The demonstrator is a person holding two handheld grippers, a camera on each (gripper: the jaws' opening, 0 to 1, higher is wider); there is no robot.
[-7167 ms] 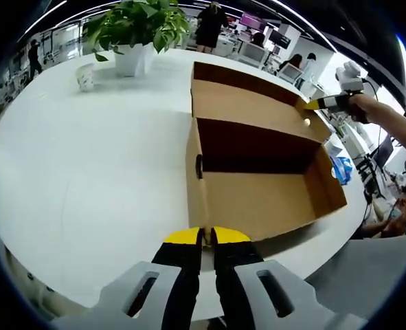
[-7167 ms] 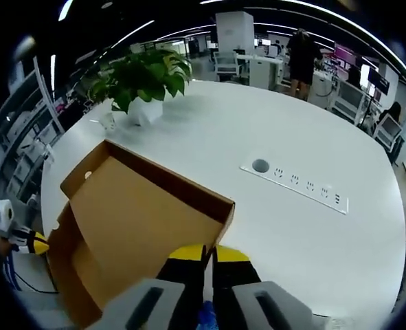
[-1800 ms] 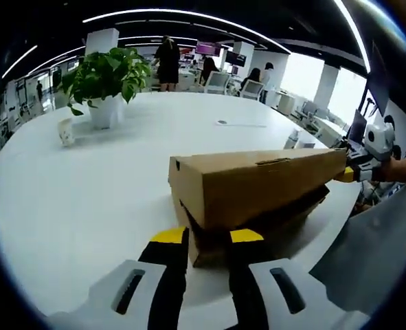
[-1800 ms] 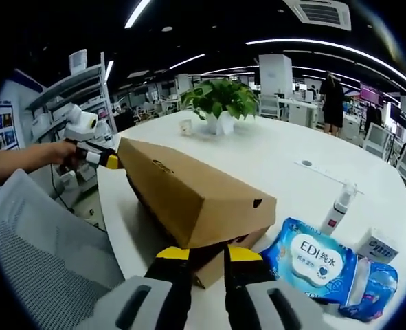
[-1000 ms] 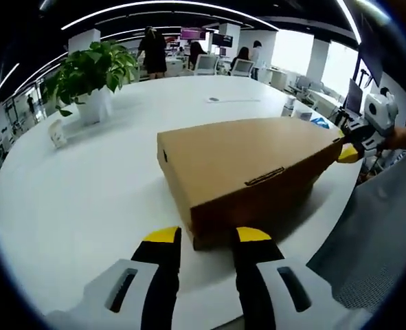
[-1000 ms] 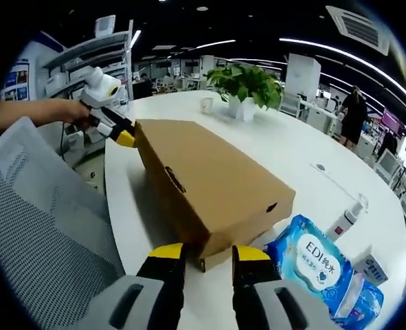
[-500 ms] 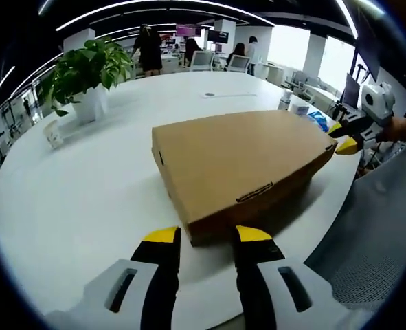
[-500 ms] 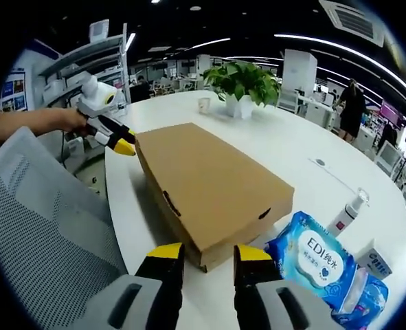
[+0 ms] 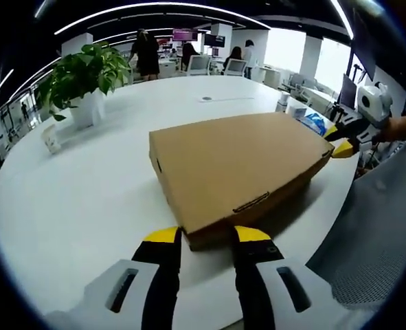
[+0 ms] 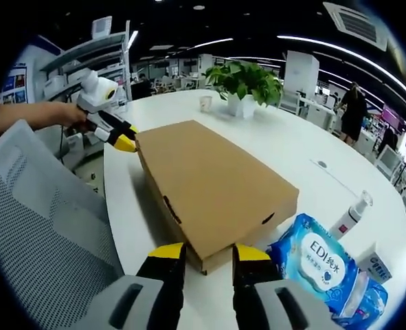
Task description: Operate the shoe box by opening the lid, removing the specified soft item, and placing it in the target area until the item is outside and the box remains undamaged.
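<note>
Box [image 9: 237,168]: lid down, flat on the desk [image 9: 86,179]. Wipes pack [image 10: 312,258]: out, just beside the box's right end. Step: task looks finished; you need only back away. Left hand-held gripper [image 9: 208,235]: jaws part open at the box's left end, holding nothing. Right hand-held gripper [image 10: 203,252]: likewise at the right end, empty.

shoe box [image 10: 213,189] contents hidden, wipes pack [image 10: 326,265] edge-cut
</note>
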